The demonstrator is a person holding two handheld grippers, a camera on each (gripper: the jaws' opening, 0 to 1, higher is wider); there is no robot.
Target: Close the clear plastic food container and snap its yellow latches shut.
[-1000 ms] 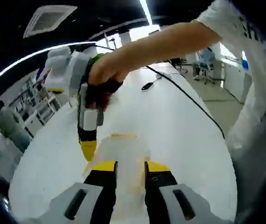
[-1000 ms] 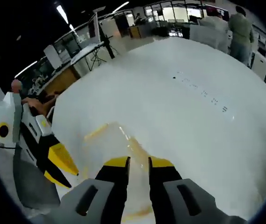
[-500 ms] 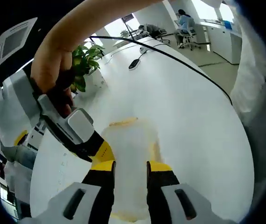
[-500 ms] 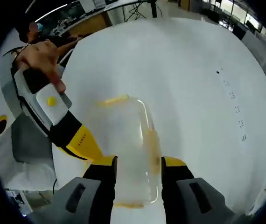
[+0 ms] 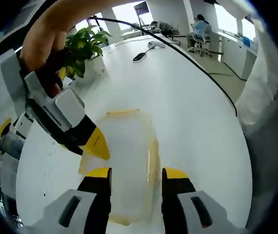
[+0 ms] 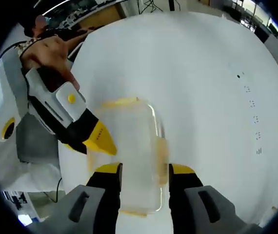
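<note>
The clear plastic food container point(image 5: 127, 161) lies flat on the white table point(image 5: 197, 117), its lid on top. Yellow latches show at its far end point(image 5: 122, 112), on one long side point(image 5: 153, 155) and at the near end. My left gripper point(image 5: 136, 174) is open, with its jaws spread above the near half of the lid. In the right gripper view the container point(image 6: 129, 156) lies the same way, and my right gripper point(image 6: 145, 171) is open over it. The left gripper's yellow tip point(image 6: 99, 140) touches the container's left edge there. The right gripper's tip point(image 5: 95, 144) sits at that edge in the left gripper view.
A potted plant point(image 5: 83, 48), a black cable point(image 5: 192, 51) and a small black device point(image 5: 140, 56) lie further along the table. A person sits at a far desk point(image 5: 200, 27). The table edge curves close on the right point(image 5: 241, 146). Small dark marks point(image 6: 251, 105) dot the tabletop.
Both cameras have tipped down over the container. The right jaws spread wider first, then the left jaws. Each gripper's tip now rests at the container's left edge.
</note>
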